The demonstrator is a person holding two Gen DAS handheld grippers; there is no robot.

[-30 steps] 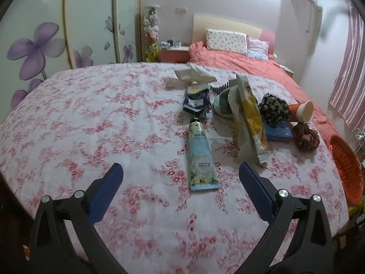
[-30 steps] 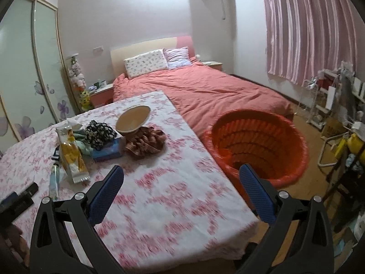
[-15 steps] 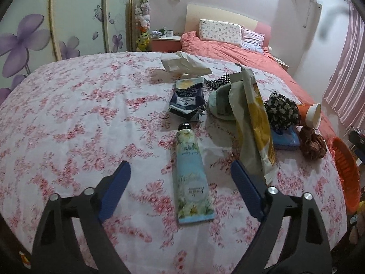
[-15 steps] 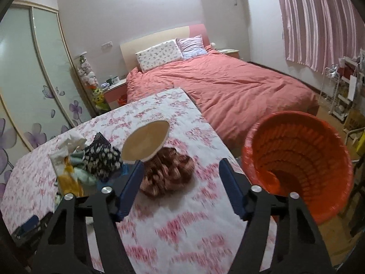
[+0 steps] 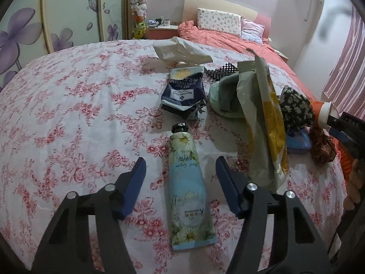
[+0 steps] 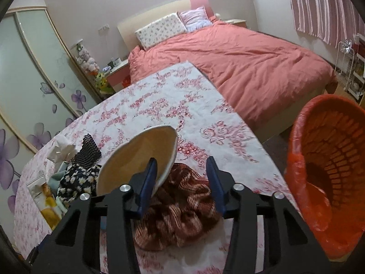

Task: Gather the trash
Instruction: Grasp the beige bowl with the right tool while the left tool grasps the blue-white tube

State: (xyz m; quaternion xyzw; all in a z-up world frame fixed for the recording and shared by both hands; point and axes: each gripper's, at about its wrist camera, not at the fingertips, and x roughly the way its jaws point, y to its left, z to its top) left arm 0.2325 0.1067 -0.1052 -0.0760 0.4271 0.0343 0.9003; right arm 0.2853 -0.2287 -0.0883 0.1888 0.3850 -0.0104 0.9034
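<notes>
Left gripper point(image 5: 180, 179) jaws, just closing, stood half open astride the hand cream tube point(image 5: 189, 189) on the floral tablecloth point(image 5: 68, 114), pads clear. Right gripper point(image 6: 181, 181) jaws, also closing, straddled the paper cup point(image 6: 136, 159) rim over brown knit point(image 6: 180, 210); contact unclear. Orange bin point(image 6: 328, 171) far right.
</notes>
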